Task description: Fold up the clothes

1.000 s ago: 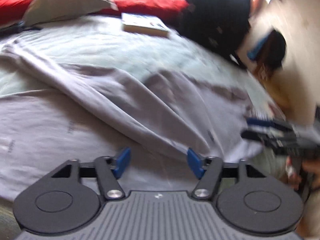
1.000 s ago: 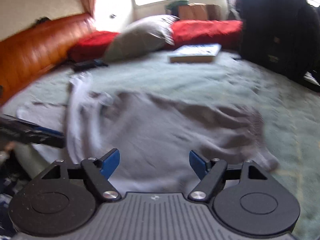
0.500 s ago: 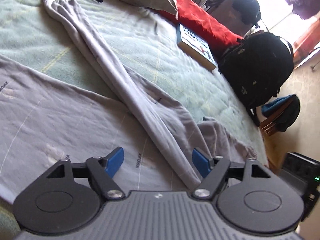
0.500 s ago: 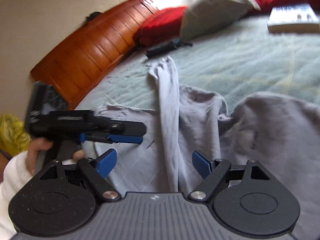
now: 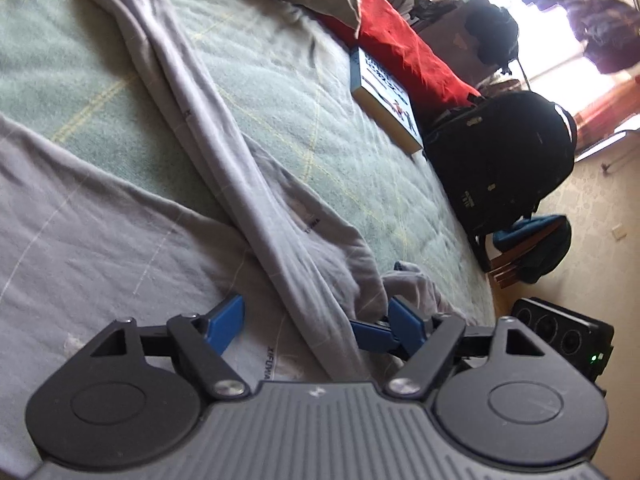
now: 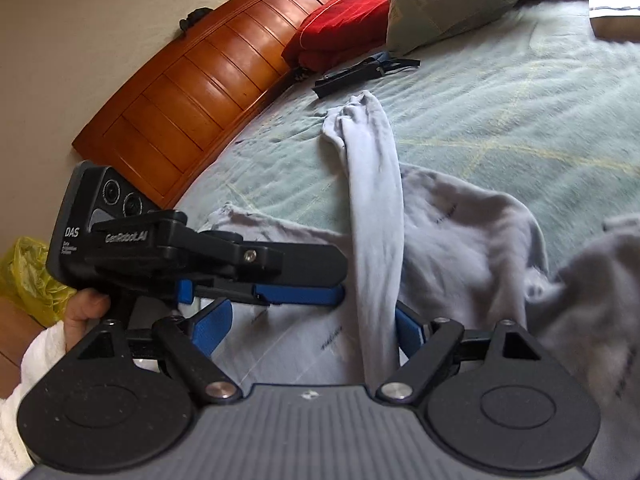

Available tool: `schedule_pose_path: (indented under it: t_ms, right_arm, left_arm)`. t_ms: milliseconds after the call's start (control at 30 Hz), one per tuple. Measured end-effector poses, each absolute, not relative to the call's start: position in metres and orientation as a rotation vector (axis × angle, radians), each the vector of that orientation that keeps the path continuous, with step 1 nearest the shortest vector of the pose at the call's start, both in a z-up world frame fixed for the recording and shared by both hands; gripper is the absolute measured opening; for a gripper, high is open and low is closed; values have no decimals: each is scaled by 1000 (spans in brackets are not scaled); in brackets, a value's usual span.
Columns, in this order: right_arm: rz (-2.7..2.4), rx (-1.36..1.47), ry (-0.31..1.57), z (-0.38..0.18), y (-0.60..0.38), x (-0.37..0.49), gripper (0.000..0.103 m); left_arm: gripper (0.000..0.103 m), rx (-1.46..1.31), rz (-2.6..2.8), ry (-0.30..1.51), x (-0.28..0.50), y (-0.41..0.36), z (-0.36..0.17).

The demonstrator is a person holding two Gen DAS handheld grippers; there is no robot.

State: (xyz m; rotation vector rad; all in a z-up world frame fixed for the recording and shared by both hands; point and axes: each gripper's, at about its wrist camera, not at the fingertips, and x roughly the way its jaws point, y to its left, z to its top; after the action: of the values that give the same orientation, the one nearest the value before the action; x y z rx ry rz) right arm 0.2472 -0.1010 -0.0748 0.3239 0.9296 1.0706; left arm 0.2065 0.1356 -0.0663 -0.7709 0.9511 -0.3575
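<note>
A pale green quilted bed cover carries a spread grey long-sleeved top, its long sleeve running between both tongs. The left gripper is opening, empty; the right gripper stands wide, pads off the cloth.

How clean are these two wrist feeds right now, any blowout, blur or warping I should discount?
Left wrist view: the window at top right is blown out white, the black backpack is a near-silhouette, and the grey long-sleeved garment is sharp. Right wrist view: even light, glare streaks on the orange wooden headboard, soft blur at the right edge on the book, and fisheye bending of the headboard.
</note>
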Motion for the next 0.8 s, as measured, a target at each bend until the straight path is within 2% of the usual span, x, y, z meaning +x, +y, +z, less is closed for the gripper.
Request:
schedule_pose_path:
  t_ms: [167,367,800]
  right_arm:
    - [1185,303,901,-65,-89,236,89]
    - [1163,145,860,-57,-81,210,89]
    - [1162,257,916,-64,-139,190,89]
  left_arm:
    - [79,-822,-360,944,207,143,-70]
    - [79,-828,-363,939,207,143,-74]
    - [77,-921,-380,867,218,163,-92]
